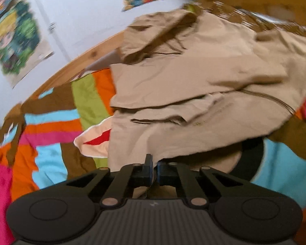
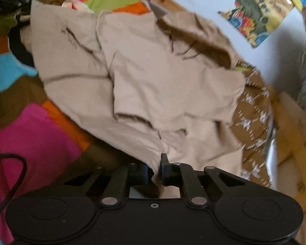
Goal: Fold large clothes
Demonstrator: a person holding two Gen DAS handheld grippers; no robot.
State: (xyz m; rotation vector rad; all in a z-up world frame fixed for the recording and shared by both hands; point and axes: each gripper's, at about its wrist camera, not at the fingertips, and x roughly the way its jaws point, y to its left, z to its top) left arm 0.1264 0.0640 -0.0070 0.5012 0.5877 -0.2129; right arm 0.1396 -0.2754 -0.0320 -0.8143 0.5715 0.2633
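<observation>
On the striped bedspread (image 1: 51,120), both grippers pinch the blurred beige garment (image 1: 193,85).

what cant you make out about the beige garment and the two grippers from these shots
- Beige garment: type unclear in both views; folds and motion blur hide its outline.
- Left gripper: how deep the grip goes; cloth covers the fingertips.
- Right gripper: likewise.
- Wall posters: pictures blurred.

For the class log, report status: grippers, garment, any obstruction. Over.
Left gripper and right gripper: jaws shut on the garment's near edge. Garment half-folded, rumpled, on the quilt. Pink cloth tucked under one side.
</observation>
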